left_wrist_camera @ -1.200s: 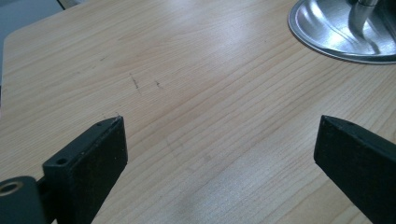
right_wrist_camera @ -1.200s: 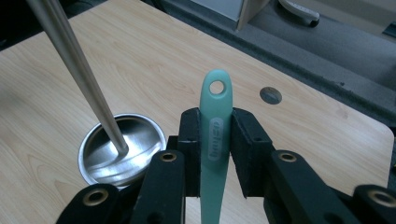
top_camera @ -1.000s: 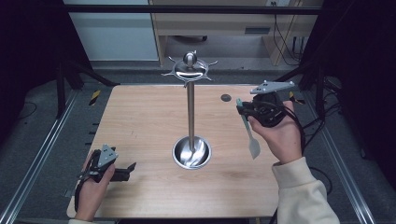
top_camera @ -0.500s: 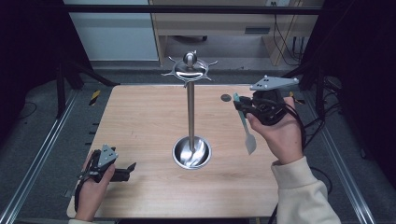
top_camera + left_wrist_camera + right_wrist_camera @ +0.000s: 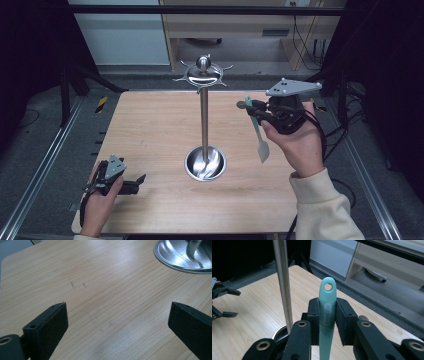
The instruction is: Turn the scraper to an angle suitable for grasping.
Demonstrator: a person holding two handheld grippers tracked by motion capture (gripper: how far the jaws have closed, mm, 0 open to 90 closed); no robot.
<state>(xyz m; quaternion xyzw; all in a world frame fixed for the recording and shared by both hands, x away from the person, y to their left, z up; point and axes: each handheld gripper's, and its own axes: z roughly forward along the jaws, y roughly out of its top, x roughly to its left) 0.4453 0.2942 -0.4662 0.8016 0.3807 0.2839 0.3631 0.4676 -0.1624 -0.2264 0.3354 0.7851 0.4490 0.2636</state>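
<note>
Currently you hold a pale green spatula [image 5: 326, 315] in your right gripper [image 5: 256, 111], the fingers [image 5: 314, 315] closed against the two flat sides of its handle. The handle end, with its hanging hole, pokes up past the fingers, while the blade hangs down over the desk [image 5: 150, 130], clear of the wood. That grip leaves the hole free, probably so it can slip over one of the hooks on the stand [image 5: 204, 125]. The stand is a steel pole rising from a round dish base at the desk's middle, with a ring of small hooks around its top; the spatula is just to its right, below hook height. Your left gripper [image 5: 140, 181] rests at the near left corner of the desk, its fingers [image 5: 47, 325] spread wide with nothing between them, out of the way.
</note>
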